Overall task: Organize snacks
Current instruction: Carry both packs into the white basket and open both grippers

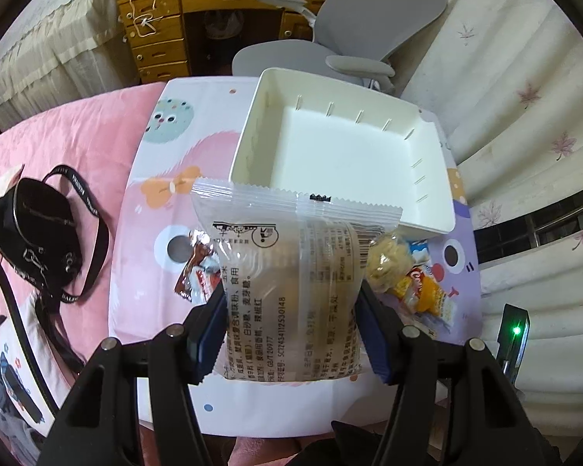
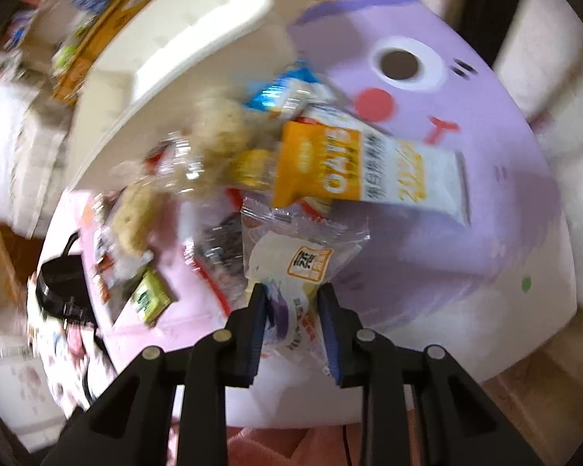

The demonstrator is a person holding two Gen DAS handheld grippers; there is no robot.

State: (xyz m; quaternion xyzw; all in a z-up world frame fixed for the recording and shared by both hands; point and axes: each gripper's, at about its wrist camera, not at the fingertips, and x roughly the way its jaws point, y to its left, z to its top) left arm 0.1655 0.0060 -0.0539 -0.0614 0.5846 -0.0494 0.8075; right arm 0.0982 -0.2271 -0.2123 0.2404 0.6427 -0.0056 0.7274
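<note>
Left hand-held gripper [image 1: 291,326] clamps a clear packet [image 1: 291,272]; right hand-held gripper [image 2: 291,322] pinches a small sachet [image 2: 295,272]. Slippery film may slide out before the bin [image 1: 252,147].

Ahead of you stands a wooden desk [image 1: 182,19] with drawers, a grey office chair [image 1: 353,35] pushed before it. Pale curtains with leaf prints [image 1: 524,89] hang at your right, beside a dark window [image 1: 552,221].

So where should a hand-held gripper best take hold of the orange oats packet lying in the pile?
Probably across the short width of the oats packet, near its white end, coming from above. It lies flat on top of the pile, and that end juts over the bare purple table, so the fingers likely have room there.
</note>
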